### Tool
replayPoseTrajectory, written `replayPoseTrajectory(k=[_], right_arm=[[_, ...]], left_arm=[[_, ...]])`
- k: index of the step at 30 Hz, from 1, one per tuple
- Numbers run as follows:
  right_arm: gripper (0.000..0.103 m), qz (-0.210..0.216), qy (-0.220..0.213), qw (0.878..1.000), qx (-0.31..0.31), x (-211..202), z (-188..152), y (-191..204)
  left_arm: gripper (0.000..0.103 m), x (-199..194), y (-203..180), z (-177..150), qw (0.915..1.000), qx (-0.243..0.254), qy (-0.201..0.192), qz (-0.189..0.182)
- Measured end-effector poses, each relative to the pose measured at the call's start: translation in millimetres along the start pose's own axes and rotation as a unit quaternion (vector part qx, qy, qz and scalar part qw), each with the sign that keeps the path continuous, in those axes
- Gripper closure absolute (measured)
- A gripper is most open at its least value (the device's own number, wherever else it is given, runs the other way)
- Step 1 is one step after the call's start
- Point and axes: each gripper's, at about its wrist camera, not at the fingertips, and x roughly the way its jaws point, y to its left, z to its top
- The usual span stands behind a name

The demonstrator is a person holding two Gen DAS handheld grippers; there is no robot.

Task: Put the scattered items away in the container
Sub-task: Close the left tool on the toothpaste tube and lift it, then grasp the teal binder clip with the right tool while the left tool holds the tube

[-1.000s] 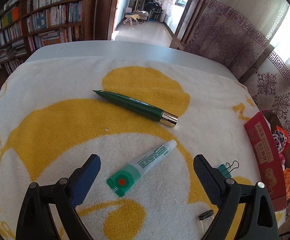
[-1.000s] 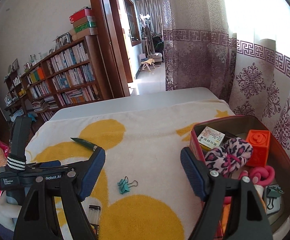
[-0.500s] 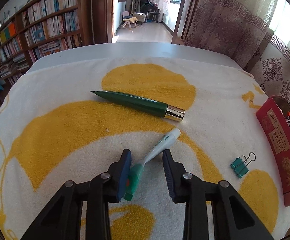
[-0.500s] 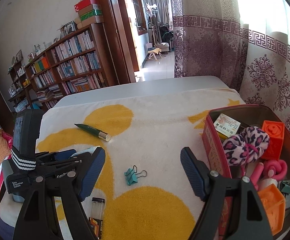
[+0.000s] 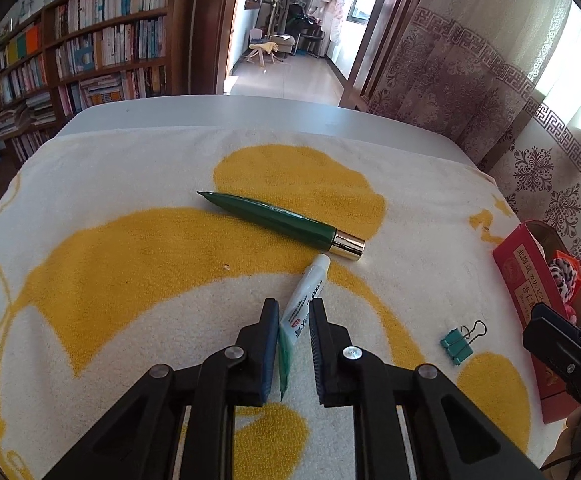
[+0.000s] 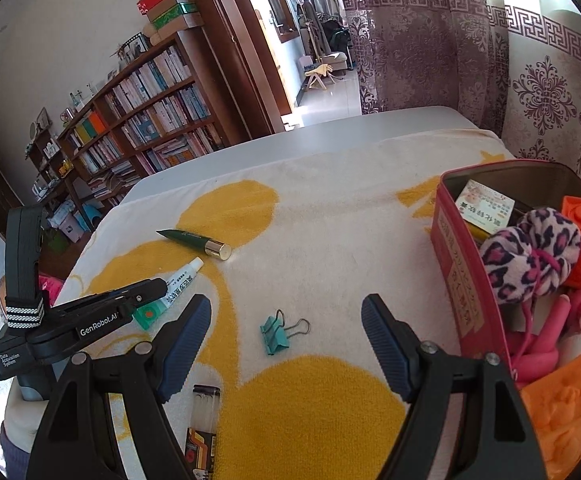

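Observation:
My left gripper [image 5: 294, 312] is shut on the green end of a white ointment tube [image 5: 304, 294], which shows too in the right wrist view [image 6: 178, 280] beside the left gripper [image 6: 158, 288]. A dark green tube with a gold cap [image 5: 278, 220] lies just beyond it. My right gripper [image 6: 286, 320] is open and empty above a teal binder clip [image 6: 276, 334], also seen at the right of the left wrist view [image 5: 458, 344]. The red container [image 6: 454, 248] at the right holds a leopard scrunchie, orange blocks and pink items.
Everything lies on a white and yellow towel [image 5: 130, 264] over a grey table. A small clear-capped bottle [image 6: 204, 416] lies by my right gripper's left finger. Bookshelves [image 5: 90, 60] and curtains [image 6: 430, 48] stand beyond the table.
My left gripper closed from wide open onto the ointment tube and moved slightly forward. My right gripper stayed open and came a little closer to the binder clip.

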Motion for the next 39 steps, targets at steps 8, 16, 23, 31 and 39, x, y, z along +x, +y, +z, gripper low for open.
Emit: replayPoseTrajectory(k=[8,16,23,31,39], right_arm=[[0.022,0.001,0.005,1.000,0.003,1.6,0.2,-0.2],[0.022,-0.002,0.009,1.000,0.001,5.2,-2.1,0.6],[0.022,-0.005,0.006,1.000,0.000,4.1,-3.5,2.6],[0.022,-0.002,0.006,1.000,-0.012,4.7,-5.0,6.8],[0.022,0.030,0.028,0.999,0.017,11.8,-4.8,-4.9]], left_arm=[[0.086,21.1,-4.4,5.8,0.9996,-0.010,0.025,-0.011],[0.048,26.8,-5.2,12.2,0.9983,-0.028,0.011,-0.050],[0.056,29.7,-10.9,12.9,0.9998,-0.006,0.003,-0.018],[0.086,10.2,5.5,16.0,0.9992,-0.031,-0.024,-0.001],[0.086,-15.4,-6.2,21.4,0.9984,-0.027,-0.049,-0.012]])
